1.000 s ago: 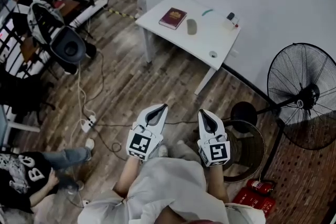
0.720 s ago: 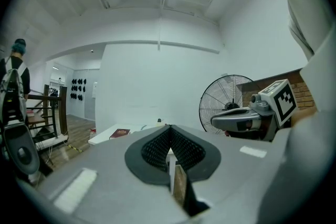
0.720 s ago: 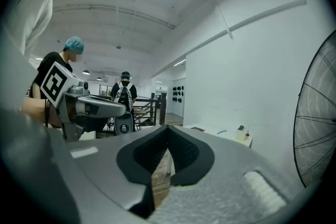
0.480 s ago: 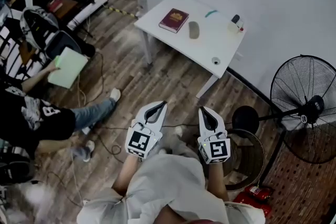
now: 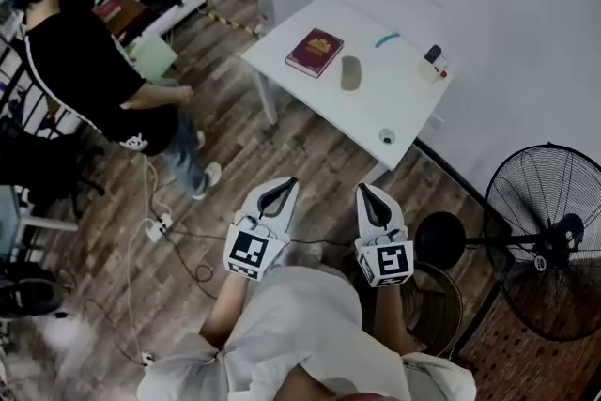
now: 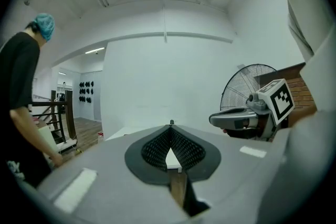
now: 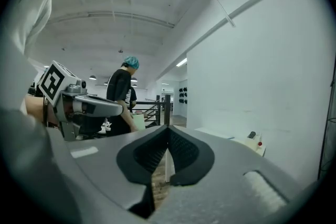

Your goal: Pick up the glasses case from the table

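A grey oval glasses case (image 5: 350,72) lies on a white table (image 5: 394,103) against the wall, far ahead in the head view. My left gripper (image 5: 285,188) and right gripper (image 5: 364,193) are held side by side at waist height, well short of the table. Both point toward it with jaws shut and nothing between them. In the left gripper view the left gripper (image 6: 171,124) shows its tips touching, with the table edge (image 6: 126,131) faint beyond. The right gripper (image 7: 168,128) looks the same in the right gripper view.
On the table lie a dark red book (image 5: 315,51), a teal pen (image 5: 387,39), a small bottle (image 5: 434,61) and a small round thing (image 5: 387,136). A standing fan (image 5: 547,244) is at the right. A person (image 5: 94,70) in black stands at the left. Cables (image 5: 160,225) trail over the wood floor.
Both grippers and the view have moved toward the table, which now sits closer. The person at the left has risen from the floor to standing.
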The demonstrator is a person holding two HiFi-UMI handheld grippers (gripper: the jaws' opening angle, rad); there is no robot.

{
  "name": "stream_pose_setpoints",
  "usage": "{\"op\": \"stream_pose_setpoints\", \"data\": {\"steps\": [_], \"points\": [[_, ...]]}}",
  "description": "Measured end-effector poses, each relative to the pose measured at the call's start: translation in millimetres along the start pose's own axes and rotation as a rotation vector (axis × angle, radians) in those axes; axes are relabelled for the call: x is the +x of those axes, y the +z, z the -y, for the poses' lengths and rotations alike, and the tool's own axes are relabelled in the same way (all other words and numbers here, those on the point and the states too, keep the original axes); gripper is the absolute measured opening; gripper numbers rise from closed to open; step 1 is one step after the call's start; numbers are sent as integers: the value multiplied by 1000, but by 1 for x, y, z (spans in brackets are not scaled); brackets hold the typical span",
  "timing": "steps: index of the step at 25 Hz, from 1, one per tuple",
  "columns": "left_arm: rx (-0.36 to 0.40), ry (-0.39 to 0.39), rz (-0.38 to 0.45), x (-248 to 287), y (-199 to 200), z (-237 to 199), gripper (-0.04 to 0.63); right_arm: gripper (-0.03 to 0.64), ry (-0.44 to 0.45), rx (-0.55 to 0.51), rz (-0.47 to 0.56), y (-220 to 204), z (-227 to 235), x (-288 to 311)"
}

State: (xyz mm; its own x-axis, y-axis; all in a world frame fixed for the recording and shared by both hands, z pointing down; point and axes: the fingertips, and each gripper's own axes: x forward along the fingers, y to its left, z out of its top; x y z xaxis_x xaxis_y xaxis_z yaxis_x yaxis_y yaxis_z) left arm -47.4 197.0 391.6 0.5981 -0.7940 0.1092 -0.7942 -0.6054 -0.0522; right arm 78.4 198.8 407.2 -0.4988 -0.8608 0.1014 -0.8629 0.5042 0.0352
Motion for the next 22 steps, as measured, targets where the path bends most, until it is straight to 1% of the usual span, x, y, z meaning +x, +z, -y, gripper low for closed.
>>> {"op": "stream_pose_setpoints", "data": {"steps": [5, 8, 13, 16, 22], "points": [[-1, 19, -8, 32, 4, -4, 18, 5, 13, 13, -5, -1, 33, 20], [3, 29, 5, 45, 8, -7, 18, 5, 27, 18, 1, 1, 43, 30], [-5, 47, -10, 66, 6, -16, 18, 5, 40, 27, -7, -1, 58, 49], [10, 41, -4, 81, 10, -23, 18, 5, 38, 37, -10, -3, 67, 62], [15, 26, -11, 115, 6, -44, 18, 5, 53, 31, -17, -9, 84, 92]]}}
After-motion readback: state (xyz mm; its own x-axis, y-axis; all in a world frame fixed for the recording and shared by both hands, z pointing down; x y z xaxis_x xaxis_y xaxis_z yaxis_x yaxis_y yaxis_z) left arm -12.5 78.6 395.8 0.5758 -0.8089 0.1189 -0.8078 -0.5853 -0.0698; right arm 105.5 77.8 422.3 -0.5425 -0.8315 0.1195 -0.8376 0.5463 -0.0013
